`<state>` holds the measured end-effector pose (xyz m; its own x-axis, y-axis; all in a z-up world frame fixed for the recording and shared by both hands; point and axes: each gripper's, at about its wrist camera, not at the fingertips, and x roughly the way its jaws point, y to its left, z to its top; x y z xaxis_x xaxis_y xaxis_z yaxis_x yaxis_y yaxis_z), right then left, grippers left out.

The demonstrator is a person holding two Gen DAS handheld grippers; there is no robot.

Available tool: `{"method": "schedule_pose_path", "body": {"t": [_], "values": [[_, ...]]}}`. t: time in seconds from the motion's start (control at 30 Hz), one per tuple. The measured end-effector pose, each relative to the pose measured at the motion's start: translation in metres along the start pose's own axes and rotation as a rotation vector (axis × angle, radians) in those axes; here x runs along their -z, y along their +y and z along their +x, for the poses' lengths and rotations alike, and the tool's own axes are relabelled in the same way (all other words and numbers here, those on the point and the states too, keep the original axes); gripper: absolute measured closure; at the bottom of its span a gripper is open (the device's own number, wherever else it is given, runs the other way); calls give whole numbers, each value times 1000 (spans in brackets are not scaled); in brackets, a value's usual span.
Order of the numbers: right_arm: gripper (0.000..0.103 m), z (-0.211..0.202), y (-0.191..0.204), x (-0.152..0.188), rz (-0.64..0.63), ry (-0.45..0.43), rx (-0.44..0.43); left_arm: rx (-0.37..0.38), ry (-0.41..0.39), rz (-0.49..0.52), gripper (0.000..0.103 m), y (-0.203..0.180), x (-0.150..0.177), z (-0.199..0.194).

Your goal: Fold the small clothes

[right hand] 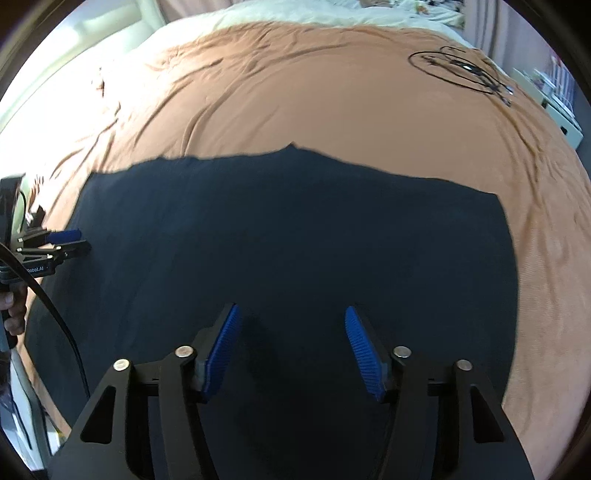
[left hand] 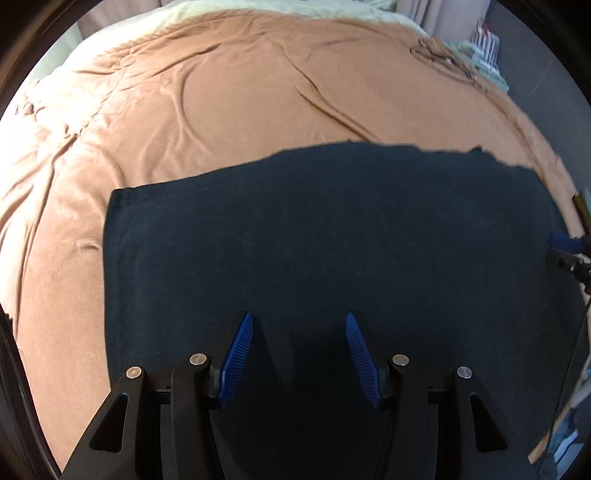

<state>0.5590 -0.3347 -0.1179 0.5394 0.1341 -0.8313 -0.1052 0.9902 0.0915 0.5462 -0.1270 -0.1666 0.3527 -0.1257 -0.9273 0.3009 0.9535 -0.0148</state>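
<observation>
Left claw: spread wide, blue ribbed pads well apart, nothing pinched betw. them. Hovers over near part of dark garment; contact w/ cloth can't be told. Same claw seen from right wrist cam at far left, side-on, tips at garment's left edge, black cable trailing down from it, person's fingers on the handle below.

Right claw: also spread wide, blue pads far apart, empty. Sits above near part of same garment; touching or not, can't tell. In left wrist cam only its blue tip shows at far right, by garment's right edge.

Dark garment: navy/black, lying flat, spread broad under and ahead of both claws. Left edge straight w/ hem-like seam just left of left claw. Far edge uneven, small peak near middle ahead of right claw. Right side ends in squared corner ahead-right of right claw.

Beyond garment, all round: orange-brown bedspread, wrinkled, long creases running ahead of claws. Pale bedding at far end of bed.

Far ahead-right of right claw: coil of thin black cord lying on bedspread, well apart from garment. Past bed edge, far right: white shelf/box w/ small items, too small to make out.
</observation>
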Motion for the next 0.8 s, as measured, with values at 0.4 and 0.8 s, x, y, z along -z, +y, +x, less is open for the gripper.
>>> {"method": "schedule_pose_path", "body": {"t": [0.4, 0.8], "values": [[70, 51, -2, -51, 36, -17, 88, -48, -33, 5, 46, -11, -53, 35], [70, 95, 0, -100, 63, -21, 105, -70, -57, -82, 41, -11, -94, 51]]}}
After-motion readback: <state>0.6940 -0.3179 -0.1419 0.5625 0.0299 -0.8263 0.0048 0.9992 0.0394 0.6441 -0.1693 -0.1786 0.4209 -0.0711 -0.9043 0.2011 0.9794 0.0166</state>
